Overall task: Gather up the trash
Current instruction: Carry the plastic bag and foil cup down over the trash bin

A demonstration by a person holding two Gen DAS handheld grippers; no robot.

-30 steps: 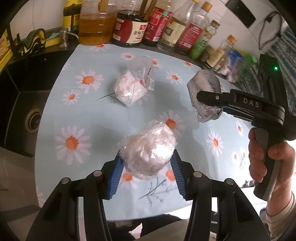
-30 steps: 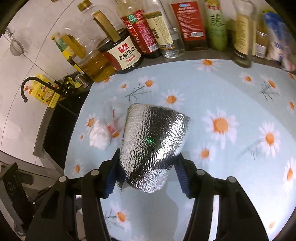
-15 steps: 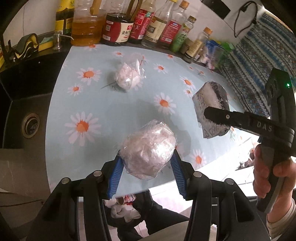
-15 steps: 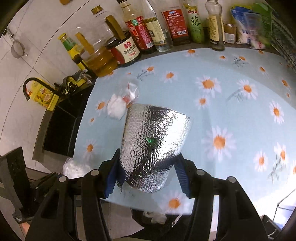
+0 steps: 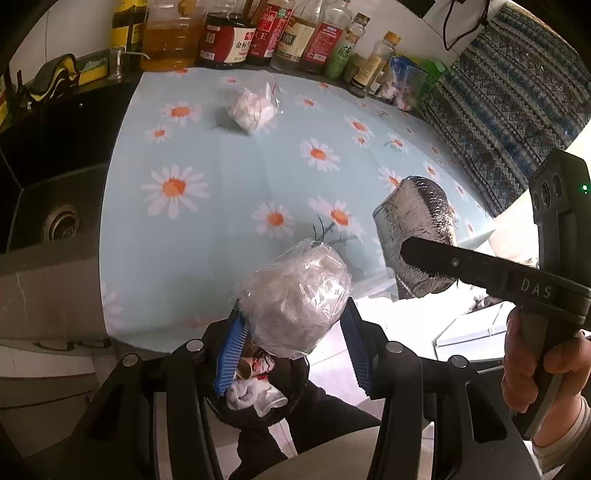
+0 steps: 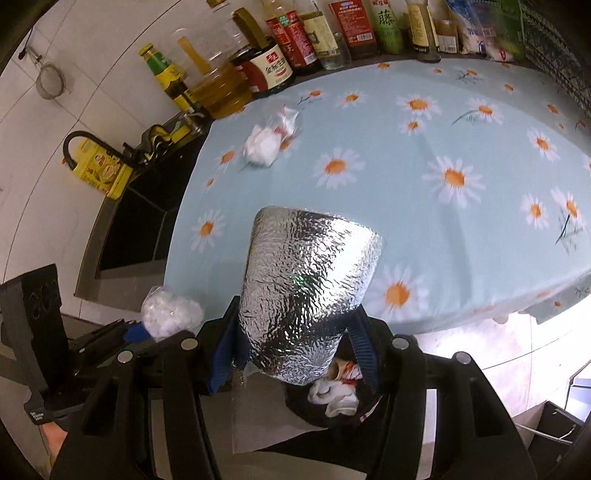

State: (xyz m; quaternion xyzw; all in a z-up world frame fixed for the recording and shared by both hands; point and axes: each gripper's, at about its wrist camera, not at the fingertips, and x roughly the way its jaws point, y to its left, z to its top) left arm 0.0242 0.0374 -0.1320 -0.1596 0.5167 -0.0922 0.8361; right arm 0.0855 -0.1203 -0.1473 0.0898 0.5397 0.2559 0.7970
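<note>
My left tongs (image 5: 293, 352) are clamped on a clear bag (image 5: 295, 302) of white scraps, held past the desk (image 5: 229, 206) edge, right above the bin (image 5: 273, 402) w/ trash in it. My right tongs (image 6: 295, 354) are clamped on a foil pouch (image 6: 306, 288), also off the edge, over the same bin. A 2nd white-filled bag (image 5: 255, 107) lies on the daisy cloth near the far side, well apart from both. Bottles (image 5: 277, 33) line the back; sink (image 5: 55, 221) at left.
</note>
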